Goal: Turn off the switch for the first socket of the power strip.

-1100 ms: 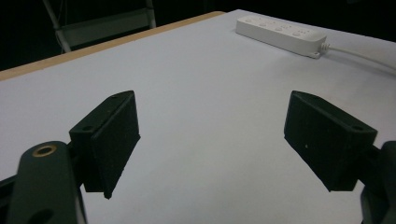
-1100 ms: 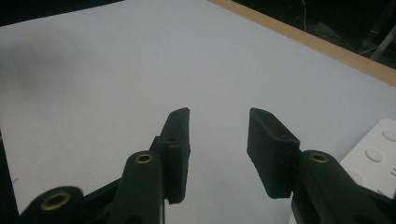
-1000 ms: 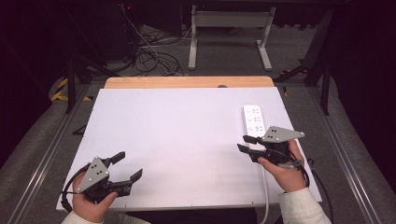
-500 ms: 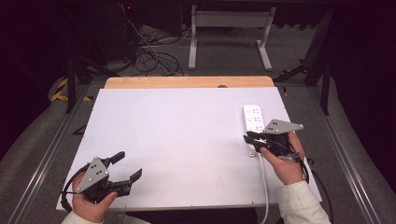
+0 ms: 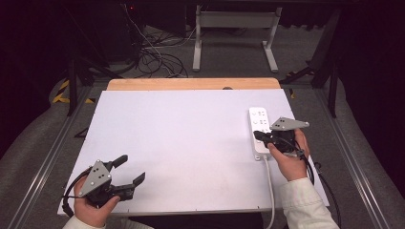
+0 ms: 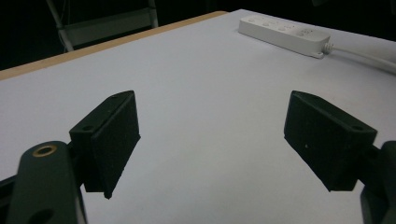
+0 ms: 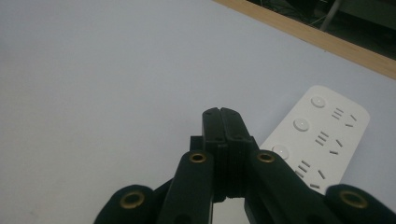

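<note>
In the right gripper view the two black jaws of the right gripper (image 7: 220, 112) stand pressed flat together with nothing between them; they have just been closing. Their tips sit low in the middle of that frame, just left of the white power strip (image 7: 322, 140), which lies on the table (image 7: 93, 70) and runs toward the upper right. Whether the tips touch the strip cannot be told. In the high view the right gripper (image 5: 258, 135) is at the right of the frame, over the near end of the power strip (image 5: 258, 120), whose white cable (image 5: 270, 191) trails to the bottom edge. The left gripper (image 5: 131, 170) rests at the lower left of the high view, its jaws wide apart and holding nothing, well apart from the strip.
</note>
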A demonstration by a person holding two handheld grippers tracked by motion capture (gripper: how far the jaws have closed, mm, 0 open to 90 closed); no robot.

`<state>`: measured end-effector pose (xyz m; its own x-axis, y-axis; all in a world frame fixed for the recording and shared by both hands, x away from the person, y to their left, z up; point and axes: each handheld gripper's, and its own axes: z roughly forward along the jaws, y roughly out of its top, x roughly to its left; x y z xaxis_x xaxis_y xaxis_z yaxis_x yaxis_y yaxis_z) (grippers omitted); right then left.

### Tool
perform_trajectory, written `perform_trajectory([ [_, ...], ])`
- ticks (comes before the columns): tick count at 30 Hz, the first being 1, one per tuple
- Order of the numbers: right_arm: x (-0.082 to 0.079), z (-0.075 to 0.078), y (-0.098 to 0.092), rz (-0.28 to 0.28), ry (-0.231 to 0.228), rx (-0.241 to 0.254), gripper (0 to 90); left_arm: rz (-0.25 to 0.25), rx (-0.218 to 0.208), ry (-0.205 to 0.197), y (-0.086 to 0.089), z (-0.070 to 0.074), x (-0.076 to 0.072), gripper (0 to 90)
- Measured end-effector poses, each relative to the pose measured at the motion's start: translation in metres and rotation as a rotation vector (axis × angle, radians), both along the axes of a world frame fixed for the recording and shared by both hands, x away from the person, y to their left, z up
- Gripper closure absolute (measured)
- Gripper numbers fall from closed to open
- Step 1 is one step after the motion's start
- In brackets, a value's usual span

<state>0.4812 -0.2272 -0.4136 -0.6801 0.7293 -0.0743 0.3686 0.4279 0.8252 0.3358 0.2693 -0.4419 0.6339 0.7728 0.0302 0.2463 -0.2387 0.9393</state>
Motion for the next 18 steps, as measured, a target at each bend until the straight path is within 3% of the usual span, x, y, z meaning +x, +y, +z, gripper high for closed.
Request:
perform_trajectory([
  [18, 0.020, -0.024, -0.001, -0.082, 0.057, -0.078, 90.0, 0.001, 0.008, -0.002, 0.000, 0.000, 0.000, 18.4],
])
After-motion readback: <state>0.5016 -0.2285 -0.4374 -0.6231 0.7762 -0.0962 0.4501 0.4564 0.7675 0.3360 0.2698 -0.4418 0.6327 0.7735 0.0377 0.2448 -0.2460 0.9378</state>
